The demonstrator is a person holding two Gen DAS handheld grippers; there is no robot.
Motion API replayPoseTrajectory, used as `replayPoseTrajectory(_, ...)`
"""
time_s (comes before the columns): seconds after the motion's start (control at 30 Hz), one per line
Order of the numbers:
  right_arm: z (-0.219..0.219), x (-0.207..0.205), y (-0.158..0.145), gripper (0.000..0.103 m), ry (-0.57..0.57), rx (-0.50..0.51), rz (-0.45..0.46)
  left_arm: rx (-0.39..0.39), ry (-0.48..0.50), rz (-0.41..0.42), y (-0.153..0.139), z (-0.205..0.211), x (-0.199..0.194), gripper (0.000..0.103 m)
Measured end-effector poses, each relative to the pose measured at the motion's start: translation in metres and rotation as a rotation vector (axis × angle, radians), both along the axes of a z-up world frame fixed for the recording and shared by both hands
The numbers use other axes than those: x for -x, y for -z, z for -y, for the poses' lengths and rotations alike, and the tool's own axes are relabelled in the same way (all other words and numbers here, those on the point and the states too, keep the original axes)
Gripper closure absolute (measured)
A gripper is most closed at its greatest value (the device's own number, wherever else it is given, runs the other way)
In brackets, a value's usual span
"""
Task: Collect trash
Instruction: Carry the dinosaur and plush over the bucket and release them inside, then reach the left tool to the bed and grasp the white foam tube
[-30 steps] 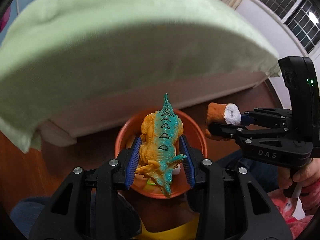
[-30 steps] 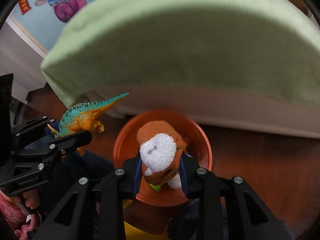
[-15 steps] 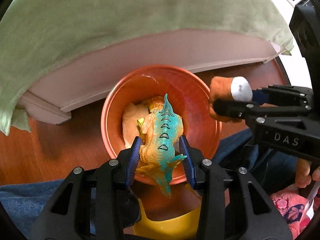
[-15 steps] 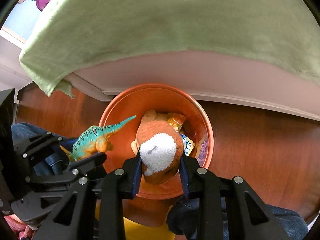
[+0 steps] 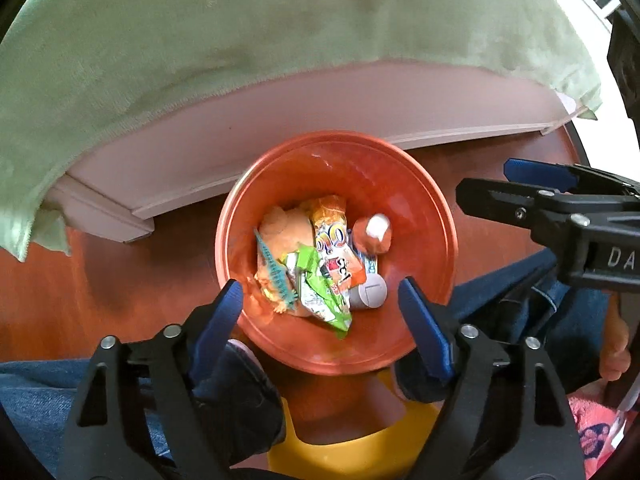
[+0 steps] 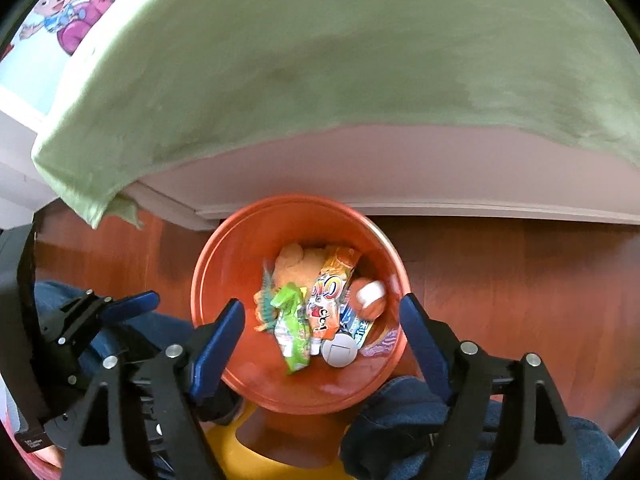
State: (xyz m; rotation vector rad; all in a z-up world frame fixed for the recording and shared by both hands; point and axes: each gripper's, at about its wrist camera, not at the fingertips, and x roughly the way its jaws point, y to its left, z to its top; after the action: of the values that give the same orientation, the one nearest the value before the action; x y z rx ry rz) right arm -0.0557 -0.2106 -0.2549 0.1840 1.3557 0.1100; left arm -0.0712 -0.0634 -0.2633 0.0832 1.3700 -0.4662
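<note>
An orange bin (image 5: 420, 200) (image 6: 224, 256) stands on the wooden floor below both grippers. Inside lie a teal and orange toy dinosaur (image 5: 276, 276) (image 6: 264, 304), an orange and white sock (image 5: 374, 234) (image 6: 370, 298), a green wrapper (image 5: 320, 292) (image 6: 292, 328), an orange snack packet (image 5: 334, 240) (image 6: 330, 296) and a grey cap (image 5: 370, 292) (image 6: 339, 352). My left gripper (image 5: 320, 312) is open and empty above the bin's near rim. My right gripper (image 6: 320, 328) is open and empty above the bin; it also shows in the left wrist view (image 5: 536, 184).
A bed with a green cover (image 5: 280, 32) (image 6: 340, 60) and pale pink base (image 5: 320, 120) overhangs just behind the bin. The person's jeans (image 5: 40, 392) (image 6: 400, 412) and a yellow stool (image 5: 348, 452) lie under the grippers. A cartoon poster (image 6: 68, 12) hangs at far left.
Both grippers opened. The dinosaur dropped from the left gripper and the sock from the right gripper into the bin. Both views tilted further down onto the bin.
</note>
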Motion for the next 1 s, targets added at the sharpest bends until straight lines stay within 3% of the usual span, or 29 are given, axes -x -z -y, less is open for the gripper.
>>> replayPoseTrajectory(0.6,0.008,0.001,-0.001,0.025,0.035,-0.032,0.0,-0.017,-0.004,0.019,-0.002,-0.001,0.002,0.024)
replayPoseTrajectory(0.7,0.01,0.001,-0.005,0.025,0.039,-0.035,0.011,-0.016,0.005,0.06,-0.015,-0.001,0.002,0.024)
replayPoseTrajectory(1.0,0.011,0.002,-0.04,0.024,0.025,-0.071,0.11,-0.011,-0.037,0.298,-0.096,-0.022,-0.032,0.024)
